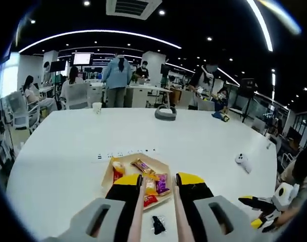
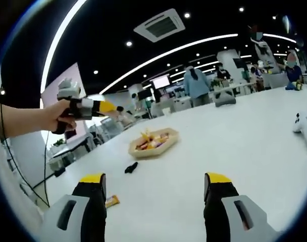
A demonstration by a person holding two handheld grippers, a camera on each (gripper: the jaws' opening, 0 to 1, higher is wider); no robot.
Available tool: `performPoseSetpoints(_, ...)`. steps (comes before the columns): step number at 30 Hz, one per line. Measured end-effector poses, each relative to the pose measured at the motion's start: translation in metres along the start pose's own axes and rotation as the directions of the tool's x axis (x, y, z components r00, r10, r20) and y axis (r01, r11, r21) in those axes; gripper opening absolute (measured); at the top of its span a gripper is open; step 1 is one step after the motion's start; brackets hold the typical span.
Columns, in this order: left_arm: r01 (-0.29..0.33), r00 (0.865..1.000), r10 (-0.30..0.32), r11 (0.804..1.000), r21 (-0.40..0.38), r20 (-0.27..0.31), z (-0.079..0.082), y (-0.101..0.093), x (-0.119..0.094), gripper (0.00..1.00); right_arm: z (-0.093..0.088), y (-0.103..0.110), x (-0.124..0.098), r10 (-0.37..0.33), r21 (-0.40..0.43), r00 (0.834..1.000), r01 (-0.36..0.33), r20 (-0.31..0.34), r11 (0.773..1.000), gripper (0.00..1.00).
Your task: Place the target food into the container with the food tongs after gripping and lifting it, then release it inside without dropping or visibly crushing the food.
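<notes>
Left gripper view: left gripper (image 1: 157, 184) low over white table (image 1: 67, 151), black jaws with yellow tips pressed against the outer sides of the food tongs (image 1: 139, 204). Two pale tong arms running up between the jaws, a gap left between them, ends over the near edge of the wooden tray (image 1: 107, 177). Nothing seen between the tong arms.

Tray: one, shallow, angular rim, near table centre. Contents: wrapped snacks, roughly six, exact count hard to tell. Among them a yellow packet (image 1: 118, 167), a brown bar (image 1: 142, 165), a purple packet (image 1: 162, 183), a red packet (image 1: 150, 200) at the near rim.

Loose food on the table, outside the tray: two pieces counted. One small black packet (image 1: 157, 224), glossy wrapper, lying flat between the tong arms, just short of the tray. One orange-wrapped snack (image 2: 111, 201) in the right gripper view, beside the right gripper's left jaw, well apart from the tray. Cannot tell which piece is the target.

Right gripper (image 2: 155, 177): jaws wide apart, holding nothing, hovering above bare table.

Right gripper view also shows a hand (image 2: 60, 117) holding the left gripper up above the table.

Other items: one white controller (image 1: 243, 162), one paper cup (image 1: 97, 107), one grey object (image 1: 166, 113) at the far edge.
</notes>
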State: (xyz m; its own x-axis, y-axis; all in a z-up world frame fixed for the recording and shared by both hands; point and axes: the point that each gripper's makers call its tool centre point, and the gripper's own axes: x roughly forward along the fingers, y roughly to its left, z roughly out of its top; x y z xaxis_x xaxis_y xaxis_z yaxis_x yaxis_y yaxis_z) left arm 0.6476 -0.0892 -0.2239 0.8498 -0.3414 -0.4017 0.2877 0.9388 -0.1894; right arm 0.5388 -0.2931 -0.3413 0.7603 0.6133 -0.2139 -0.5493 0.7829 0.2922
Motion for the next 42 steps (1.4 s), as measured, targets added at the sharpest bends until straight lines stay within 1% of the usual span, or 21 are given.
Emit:
performPoseSetpoints(1,-0.001,1.0,0.001,1.0,0.0,0.001,-0.001,0.001,-0.003,0.26,-0.001,-0.003,-0.002,-0.022,-0.013,1.0,0.021,-0.013,1.0,0.79)
performPoseSetpoints(2,-0.003,1.0,0.003,1.0,-0.005,0.004,-0.002,0.002,-0.004,0.26,0.001,-0.003,-0.004,-0.026,-0.004,1.0,0.026,-0.002,1.0,0.78)
performPoseSetpoints(4,-0.005,1.0,0.006,0.999,-0.035,0.015,-0.003,0.004,-0.009,0.26,0.004,-0.002,-0.007,-0.046,0.058,0.999,0.045,0.017,0.997,0.78)
performPoseSetpoints(5,0.012,0.999,-0.008,0.995,-0.104,0.038,-0.001,0.002,-0.014,0.26,0.003,-0.001,-0.007,-0.048,0.075,0.999,0.047,0.012,0.996,0.78)
performPoseSetpoints(6,0.027,0.999,-0.023,0.994,-0.107,0.043,0.001,0.001,-0.017,0.26,0.001,0.001,-0.007,-0.041,0.068,0.999,0.04,0.008,0.997,0.78)
performPoseSetpoints(7,0.024,0.999,-0.021,0.996,-0.088,0.034,0.001,0.002,-0.022,0.26,-0.002,0.004,-0.005,-0.031,0.056,1.0,0.031,-0.004,0.998,0.78)
performPoseSetpoints(8,0.02,0.999,-0.017,0.997,-0.073,0.036,0.002,0.003,-0.026,0.26,-0.008,0.008,-0.003,-0.007,-0.009,0.999,0.007,-0.051,1.0,0.78)
performPoseSetpoints(9,0.023,0.999,-0.02,0.998,-0.067,0.042,0.004,0.004,-0.029,0.26,-0.008,0.008,-0.003,-0.007,-0.05,0.998,0.003,-0.065,0.999,0.78)
performPoseSetpoints(11,0.042,0.998,-0.04,0.997,-0.062,0.041,0.007,0.006,-0.035,0.26,0.0,0.006,-0.002,-0.021,-0.062,0.998,0.017,-0.059,0.998,0.78)
performPoseSetpoints(14,0.04,0.999,-0.038,0.998,-0.052,0.035,0.008,0.013,-0.04,0.26,0.017,0.002,-0.007,-0.064,-0.019,0.997,0.063,-0.047,0.998,0.78)
performPoseSetpoints(16,0.039,0.999,-0.037,0.998,-0.054,0.04,0.007,0.016,-0.044,0.26,0.026,0.007,-0.009,-0.071,0.009,0.997,0.071,-0.022,0.997,0.78)
performPoseSetpoints(17,0.041,0.998,-0.038,0.998,-0.056,0.046,0.007,0.017,-0.045,0.26,0.026,0.011,-0.009,-0.07,0.016,0.997,0.071,-0.019,0.997,0.78)
performPoseSetpoints(21,0.05,0.998,-0.047,0.997,-0.057,0.046,-0.003,0.018,-0.049,0.26,0.019,0.025,-0.009,-0.086,-0.005,0.995,0.086,-0.05,0.996,0.78)
performPoseSetpoints(25,0.079,0.996,-0.075,0.994,-0.081,0.057,-0.014,0.014,-0.057,0.26,0.025,0.048,-0.013,-0.082,0.005,0.996,0.083,-0.044,0.997,0.78)
performPoseSetpoints(27,0.091,0.994,-0.086,0.992,-0.092,0.06,-0.018,0.012,-0.058,0.26,0.027,0.059,-0.014,-0.076,-0.009,0.996,0.076,-0.046,0.997,0.79)
performPoseSetpoints(30,0.095,0.995,-0.092,0.992,-0.083,0.042,-0.027,0.009,-0.059,0.26,0.033,0.065,-0.012,-0.067,-0.008,0.998,0.067,-0.02,0.998,0.79)
performPoseSetpoints(33,0.097,0.994,-0.093,0.992,-0.083,0.056,-0.026,0.009,-0.063,0.26,0.034,0.067,-0.008,-0.073,-0.021,0.997,0.072,-0.02,0.997,0.8)
performPoseSetpoints(34,0.094,0.995,-0.089,0.989,-0.11,0.044,-0.029,0.009,-0.064,0.26,0.037,0.068,-0.009,-0.091,-0.02,0.996,0.09,-0.022,0.996,0.8)
performPoseSetpoints(36,0.102,0.994,-0.097,0.989,-0.111,0.05,-0.03,0.006,-0.066,0.26,0.044,0.073,-0.013,-0.092,-0.016,0.996,0.092,0.001,0.996,0.8)
performPoseSetpoints(40,0.1,0.995,-0.097,0.991,-0.09,0.039,-0.04,0.001,-0.066,0.26,0.048,0.076,-0.019,-0.102,-0.045,0.995,0.102,0.014,0.994,0.8)
performPoseSetpoints(42,0.104,0.994,-0.102,0.988,-0.111,0.027,-0.047,-0.003,-0.064,0.26,0.052,0.072,-0.025,-0.121,-0.029,0.992,0.122,0.03,0.992,0.8)
